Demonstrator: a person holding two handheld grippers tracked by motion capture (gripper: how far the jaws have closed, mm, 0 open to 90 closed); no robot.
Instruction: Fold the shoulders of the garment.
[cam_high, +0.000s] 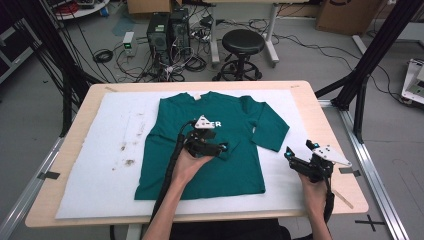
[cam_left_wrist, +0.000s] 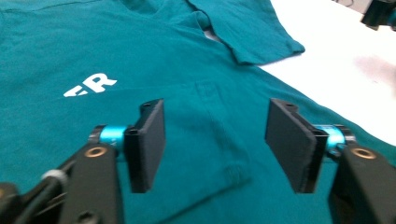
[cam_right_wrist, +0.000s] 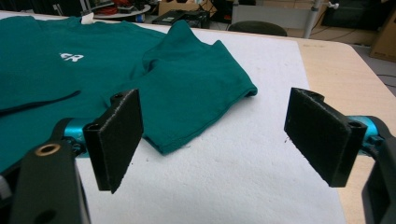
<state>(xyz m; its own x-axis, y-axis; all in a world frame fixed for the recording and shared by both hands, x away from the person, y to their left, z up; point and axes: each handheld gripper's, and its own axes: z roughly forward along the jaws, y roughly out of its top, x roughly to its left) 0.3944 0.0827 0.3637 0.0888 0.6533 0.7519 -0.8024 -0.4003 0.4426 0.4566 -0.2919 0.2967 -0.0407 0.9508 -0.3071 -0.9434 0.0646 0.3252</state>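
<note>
The teal T-shirt (cam_high: 200, 150) is soft matt knit cloth, lying on a rough, stained white foam sheet (cam_high: 120, 150) over a smooth pale wooden table (cam_high: 327, 135), while the gripper pads (cam_right_wrist: 116, 140) look coarse, matt black.

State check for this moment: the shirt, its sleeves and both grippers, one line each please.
T-shirt: flat on the white mat, front up.
Left sleeve: folded in over the body.
Right sleeve: spread out on the mat.
Left gripper: open above the shirt, holding nothing.
Right gripper: open over the mat, holding nothing.
</note>
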